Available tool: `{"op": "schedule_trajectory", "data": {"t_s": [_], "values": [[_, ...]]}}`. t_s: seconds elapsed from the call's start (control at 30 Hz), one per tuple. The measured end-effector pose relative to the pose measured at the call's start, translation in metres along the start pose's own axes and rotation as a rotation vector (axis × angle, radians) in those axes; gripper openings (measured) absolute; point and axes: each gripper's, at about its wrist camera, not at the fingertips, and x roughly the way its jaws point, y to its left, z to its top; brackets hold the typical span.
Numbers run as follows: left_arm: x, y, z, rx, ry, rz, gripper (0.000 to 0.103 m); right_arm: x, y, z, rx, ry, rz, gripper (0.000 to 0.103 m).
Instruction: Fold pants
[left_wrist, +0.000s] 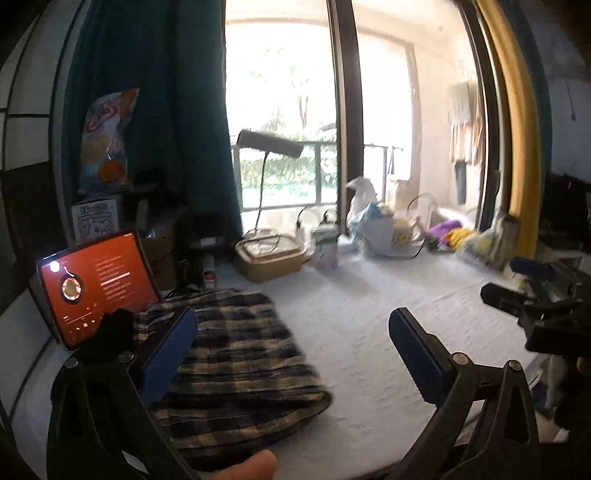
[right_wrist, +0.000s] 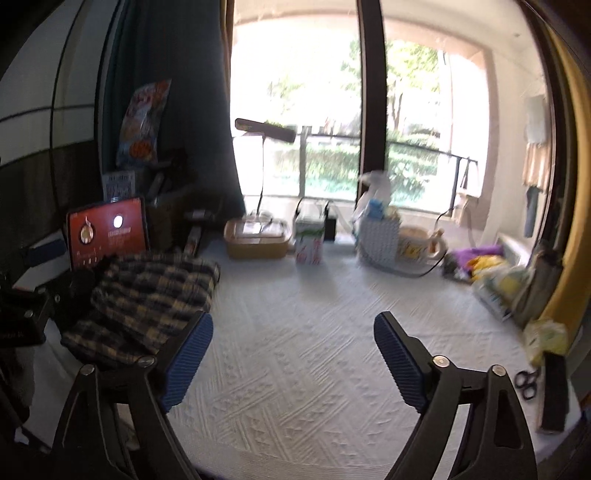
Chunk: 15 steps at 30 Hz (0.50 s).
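The plaid pants lie folded in a compact bundle on the white textured table cover. They also show in the right wrist view at the left. My left gripper is open and empty, its left finger over the bundle's left side. My right gripper is open and empty above bare cover, to the right of the pants. The right gripper also shows at the right edge of the left wrist view.
A tablet with a red screen stands behind the pants. A tan box, a carton, bags and a mug line the window side. Scissors and a dark block lie at the right.
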Motion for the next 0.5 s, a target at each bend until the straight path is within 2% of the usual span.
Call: {"op": "schedule_trajectory", "data": {"t_s": [0.07, 0.13, 0.5], "values": [[-0.008, -0.004, 0.003, -0.019, -0.011, -0.018, 0.102, -0.016, -0.001, 0.005, 0.000, -0.030, -0.004, 0.100], [-0.015, -0.009, 0.005, -0.020, -0.028, -0.020, 0.102, -0.032, 0.000, 0.010, -0.001, -0.062, -0.019, 0.103], [-0.048, -0.008, 0.021, -0.024, -0.131, 0.027, 0.102, -0.079, 0.010, 0.024, -0.037, -0.152, -0.043, 0.103]]}}
